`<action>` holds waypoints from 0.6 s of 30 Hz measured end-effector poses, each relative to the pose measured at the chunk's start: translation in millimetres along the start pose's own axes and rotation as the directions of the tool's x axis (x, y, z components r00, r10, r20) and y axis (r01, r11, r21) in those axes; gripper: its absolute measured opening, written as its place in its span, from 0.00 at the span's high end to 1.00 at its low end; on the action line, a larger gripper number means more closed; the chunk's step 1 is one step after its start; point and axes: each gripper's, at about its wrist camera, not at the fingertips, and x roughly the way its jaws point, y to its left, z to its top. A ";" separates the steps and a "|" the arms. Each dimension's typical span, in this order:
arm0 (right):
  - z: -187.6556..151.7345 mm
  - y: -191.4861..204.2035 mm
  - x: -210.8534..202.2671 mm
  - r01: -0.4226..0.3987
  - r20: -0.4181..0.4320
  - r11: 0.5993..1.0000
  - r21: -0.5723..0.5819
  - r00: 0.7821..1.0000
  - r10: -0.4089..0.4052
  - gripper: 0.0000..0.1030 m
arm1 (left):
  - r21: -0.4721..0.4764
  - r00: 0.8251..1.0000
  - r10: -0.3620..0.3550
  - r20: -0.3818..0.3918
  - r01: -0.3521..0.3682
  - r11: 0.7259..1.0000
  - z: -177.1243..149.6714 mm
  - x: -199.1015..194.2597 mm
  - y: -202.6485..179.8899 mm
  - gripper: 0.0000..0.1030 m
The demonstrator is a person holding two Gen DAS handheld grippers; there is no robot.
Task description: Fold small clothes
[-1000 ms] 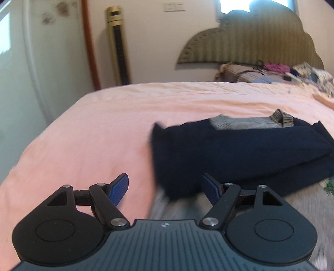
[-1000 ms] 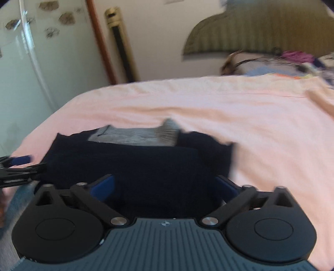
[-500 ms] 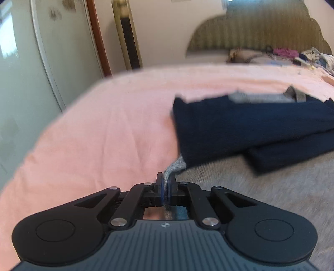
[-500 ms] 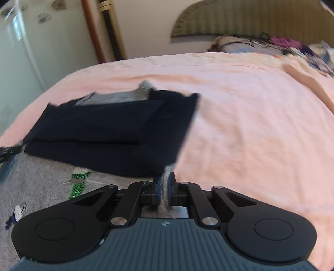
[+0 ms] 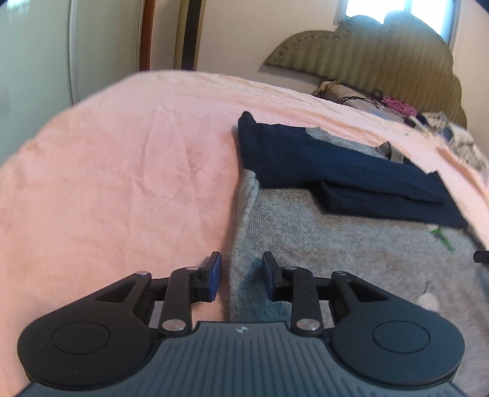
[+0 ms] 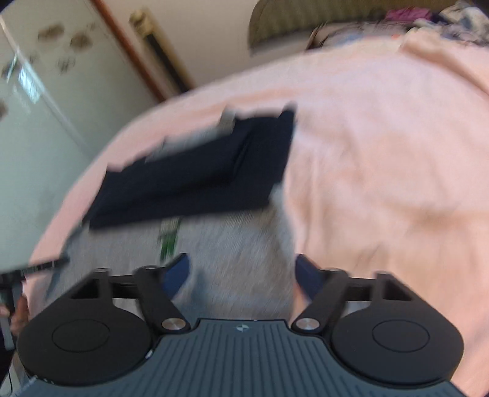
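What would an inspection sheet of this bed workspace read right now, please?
Surface: pink bedsheet, lightly creased.
Job's things: grey garment spread flat; navy cloth folded across its far end.
Clutter: heap of clothes by the headboard.
Grippers: left gripper open over the garment's edge; right gripper open, jaws have just been opening, nothing pinched.
Cables: nothing seen.
Surroundings: wardrobe door, window.
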 end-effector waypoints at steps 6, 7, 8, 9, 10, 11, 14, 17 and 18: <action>-2.3 -20.4 -10.3 0.086 -0.003 0.996 0.024 0.996 -0.086 0.93 | 0.063 0.997 0.079 0.006 -0.079 0.995 -1.5 -3.1 6.7 0.98; -4.4 -29.2 -13.5 0.086 0.003 0.995 0.053 0.996 -0.087 0.95 | 0.069 0.997 0.080 0.020 -0.081 0.994 -3.3 -2.2 7.2 0.98; -6.8 -36.1 -15.1 0.066 0.009 0.994 0.088 0.998 -0.067 0.95 | 0.081 0.995 0.090 0.032 -0.092 0.992 -5.3 -2.3 3.4 0.98; -9.5 -38.3 -15.0 0.047 0.018 0.993 0.110 0.999 -0.050 0.95 | 0.089 0.995 0.095 0.038 -0.098 0.991 -6.5 -3.0 -1.0 0.97; -11.5 -38.0 -14.7 0.034 0.022 0.992 0.124 0.999 -0.037 0.94 | 0.076 0.995 0.091 0.038 -0.094 0.993 -6.9 -5.4 -2.3 0.97; -13.2 -37.0 -15.7 0.022 0.021 0.989 0.146 0.999 -0.025 0.87 | 0.044 0.997 0.075 0.023 -0.076 0.996 -7.4 -9.1 -0.3 0.96; -21.0 -32.4 -33.4 -0.036 0.023 0.977 0.212 0.999 0.032 0.28 | -0.077 0.999 -0.027 -0.030 0.024 0.997 -15.3 -28.1 14.7 0.78; -36.1 -17.7 -48.5 -0.021 0.008 0.986 0.165 1.000 0.020 0.09 | -0.189 0.990 -0.133 -0.045 0.122 0.974 -29.5 -43.0 24.9 0.50; -41.4 -14.3 -47.6 -0.026 -0.007 0.986 0.162 1.000 0.027 0.12 | -0.230 0.985 -0.169 -0.036 0.157 0.960 -34.8 -45.3 26.0 0.49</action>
